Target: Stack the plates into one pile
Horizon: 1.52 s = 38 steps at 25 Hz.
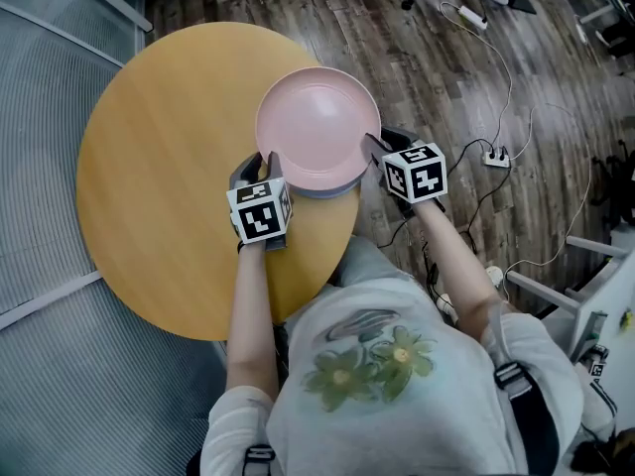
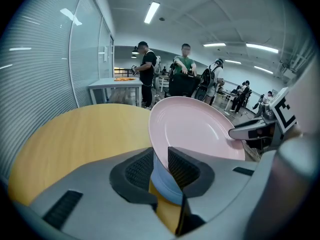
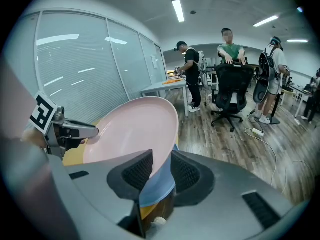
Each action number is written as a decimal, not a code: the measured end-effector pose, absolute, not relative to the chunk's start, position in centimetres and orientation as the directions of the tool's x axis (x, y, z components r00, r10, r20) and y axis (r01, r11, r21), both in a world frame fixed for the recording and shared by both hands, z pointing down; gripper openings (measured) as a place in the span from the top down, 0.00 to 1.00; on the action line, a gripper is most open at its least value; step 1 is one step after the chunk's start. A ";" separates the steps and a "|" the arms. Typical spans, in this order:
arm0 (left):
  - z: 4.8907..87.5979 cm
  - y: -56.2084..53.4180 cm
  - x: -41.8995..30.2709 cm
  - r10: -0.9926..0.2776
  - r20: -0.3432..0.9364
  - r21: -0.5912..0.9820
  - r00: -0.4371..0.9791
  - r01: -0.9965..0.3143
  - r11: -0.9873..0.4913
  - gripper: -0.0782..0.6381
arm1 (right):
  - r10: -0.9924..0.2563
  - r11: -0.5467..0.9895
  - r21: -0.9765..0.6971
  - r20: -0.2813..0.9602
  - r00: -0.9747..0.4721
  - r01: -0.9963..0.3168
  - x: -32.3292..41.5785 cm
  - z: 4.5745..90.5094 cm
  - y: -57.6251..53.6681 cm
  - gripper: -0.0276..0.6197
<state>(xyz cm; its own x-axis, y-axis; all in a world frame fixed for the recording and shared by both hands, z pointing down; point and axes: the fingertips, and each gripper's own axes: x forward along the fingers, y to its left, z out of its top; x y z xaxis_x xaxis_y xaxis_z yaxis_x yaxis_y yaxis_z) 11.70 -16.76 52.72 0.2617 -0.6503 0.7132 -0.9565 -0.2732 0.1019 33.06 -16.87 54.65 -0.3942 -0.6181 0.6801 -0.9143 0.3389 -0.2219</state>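
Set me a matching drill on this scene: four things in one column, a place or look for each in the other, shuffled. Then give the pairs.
Things:
1. pink plate
2. blue plate
3. table
4. power strip

Descriptions:
A. lies on the dark plank floor
B. sits directly under another plate
C. round, with a light wood top
D. top of the pile

Pairs: 1-D, 2-B, 3-C, 4-A
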 end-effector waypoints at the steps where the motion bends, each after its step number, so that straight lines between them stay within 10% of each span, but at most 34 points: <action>1: 53.5 -16.8 11.8 -0.638 0.725 0.102 0.259 -0.957 -0.273 0.76 | -0.609 0.336 -0.222 0.690 -0.391 -0.915 33.2 55.3 -16.9 0.76; 24: 62.1 -16.0 11.3 -0.467 0.864 0.043 0.188 -0.952 -0.303 0.74 | -0.507 0.341 -0.101 0.818 -0.273 -0.935 32.9 63.3 -16.7 0.76; 38: 58.5 -15.5 11.3 -0.575 0.782 0.094 0.242 -0.957 -0.275 0.75 | -0.641 0.338 0.018 0.737 -0.216 -0.941 34.0 60.4 -16.2 0.72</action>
<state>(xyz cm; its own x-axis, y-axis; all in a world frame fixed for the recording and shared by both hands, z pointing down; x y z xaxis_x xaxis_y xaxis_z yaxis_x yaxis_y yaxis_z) 11.29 -15.53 58.53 0.2423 -0.5746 0.7818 -0.9568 -0.2752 0.0943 34.03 -16.23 60.38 -0.2159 -0.6407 0.7368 -0.9411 0.3375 0.0177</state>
